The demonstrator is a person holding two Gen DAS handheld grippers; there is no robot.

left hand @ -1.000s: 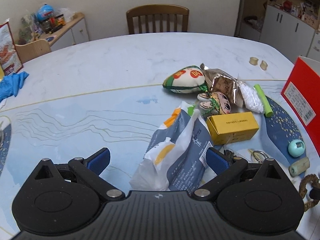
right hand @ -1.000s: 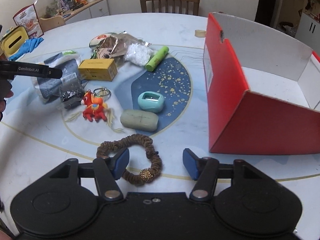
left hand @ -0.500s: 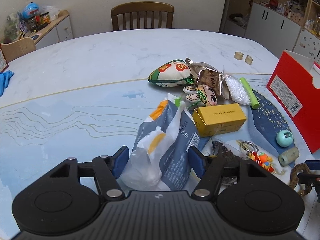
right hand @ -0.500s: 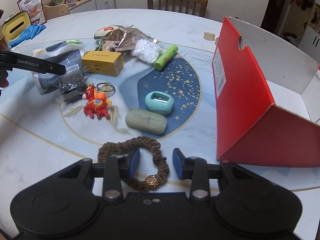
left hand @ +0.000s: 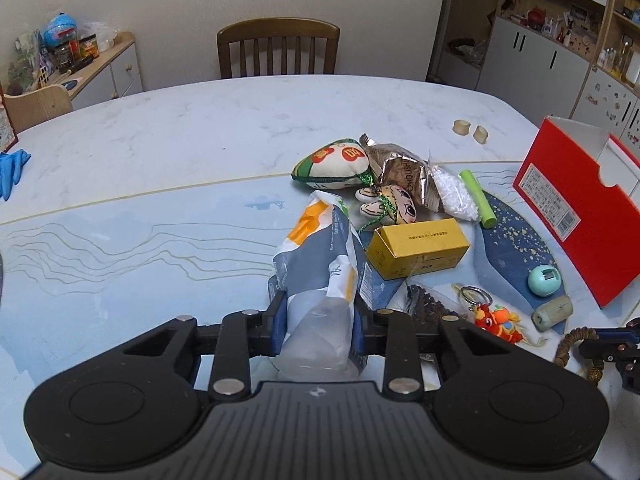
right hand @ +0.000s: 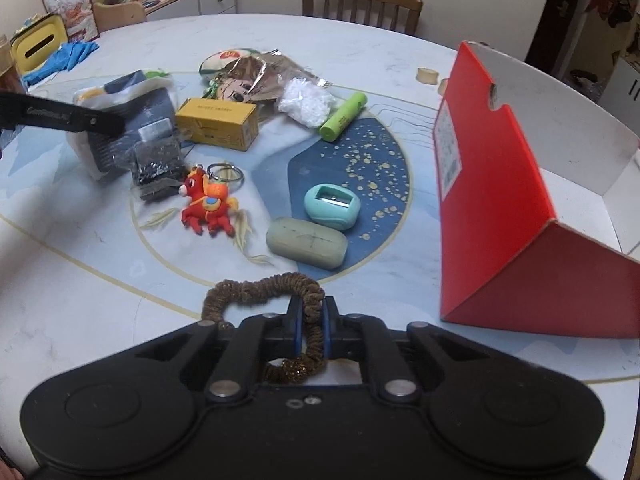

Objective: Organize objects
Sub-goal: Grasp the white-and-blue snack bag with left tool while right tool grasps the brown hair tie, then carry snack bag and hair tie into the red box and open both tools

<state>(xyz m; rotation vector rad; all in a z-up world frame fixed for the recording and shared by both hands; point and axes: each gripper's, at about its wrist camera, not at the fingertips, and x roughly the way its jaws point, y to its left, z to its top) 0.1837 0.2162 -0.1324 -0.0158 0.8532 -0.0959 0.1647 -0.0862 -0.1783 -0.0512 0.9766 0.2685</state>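
— Brown and fuzzy, that hair scrunchie [right hand: 264, 292] sits closest. The right gripper [right hand: 311, 326] has its two blue fingers [right hand: 296, 326] squeezed tight on one side of the loop. The rest of the loop lies on the table [right hand: 80, 288], curling off toward 10 o'clock.

— What is just past it?

— A grey-green eraser [right hand: 307, 242], then a teal pencil sharpener [right hand: 332, 205] touching it at 12 o'clock. At 11 o'clock there is a red horse keychain [right hand: 208, 204] with a metal ring. A big red box [right hand: 496, 208] stands open at 2 o'clock, white inside.

— And the other hand?

— The left gripper [left hand: 319, 328] is clamped on the near end of a white and grey plastic bag [left hand: 320, 264]. The bag is pinched between both blue pads [left hand: 278, 326] and stretches away toward 12 o'clock on the table.

— What lies past the bag?

— A yellow box [left hand: 418, 246] at 1 o'clock, touching the bag's side. A small clear packet of dark bits [left hand: 430, 306] lies near the yellow box, at 2 o'clock from the gripper. Farther on is a little doll-face cushion [left hand: 394, 206], a crinkly brown snack bag [left hand: 404, 178], a packet of white stuff [left hand: 456, 196] and a green tube [left hand: 476, 198]. A green and white stuffed toy [left hand: 332, 164] is behind those. Two small tape rolls [left hand: 470, 130] sit far off at 1 o'clock, and a wooden chair [left hand: 278, 50] waits at 12 o'clock past the table's edge.
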